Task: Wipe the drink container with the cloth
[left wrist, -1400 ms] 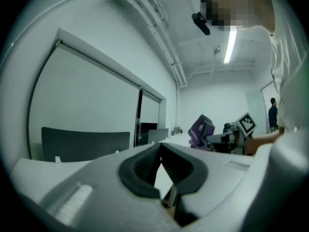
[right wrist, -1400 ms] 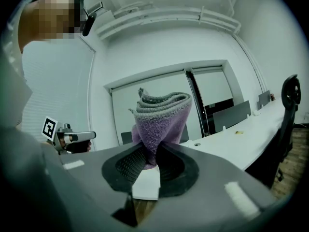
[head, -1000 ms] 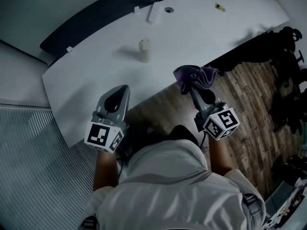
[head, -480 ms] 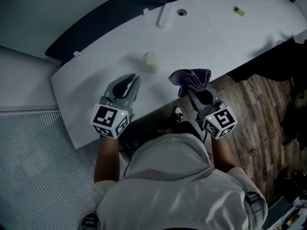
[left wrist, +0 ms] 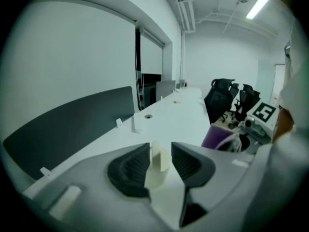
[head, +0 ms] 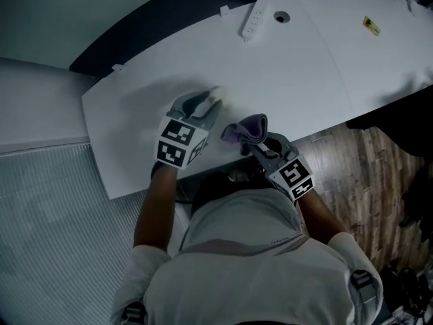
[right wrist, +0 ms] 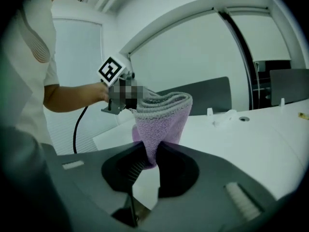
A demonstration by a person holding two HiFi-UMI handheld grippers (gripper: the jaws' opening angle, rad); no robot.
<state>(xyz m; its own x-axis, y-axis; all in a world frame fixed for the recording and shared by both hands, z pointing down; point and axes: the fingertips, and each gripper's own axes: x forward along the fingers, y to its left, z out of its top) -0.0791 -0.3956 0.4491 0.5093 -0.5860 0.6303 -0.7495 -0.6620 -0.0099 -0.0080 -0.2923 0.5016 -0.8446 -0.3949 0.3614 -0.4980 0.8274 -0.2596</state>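
A small cream drink cup (left wrist: pixel 157 172) stands on the white table (head: pixel 304 66). My left gripper (left wrist: pixel 160 150) has just been opening its jaws, and the cup sits in the gap between them with a little space on its right side. In the head view the left gripper (head: pixel 206 101) is over the table near its front edge, and motion blur hides the cup there. My right gripper (right wrist: pixel 153 161) is shut on a folded purple cloth (right wrist: pixel 161 122). It holds the cloth (head: pixel 245 128) upright just to the right of the left gripper.
A white power strip (head: pixel 256 19), a round cable hole (head: pixel 281 17) and a small yellow item (head: pixel 370 24) lie at the table's far side. A dark partition (left wrist: pixel 72 129) runs behind it. Black office chairs (left wrist: pixel 227 95) stand on the wood floor to the right.
Both grippers moved forward and down over the table. The left jaws went from shut to open and now straddle the cup. The right gripper brought the cloth in beside it.
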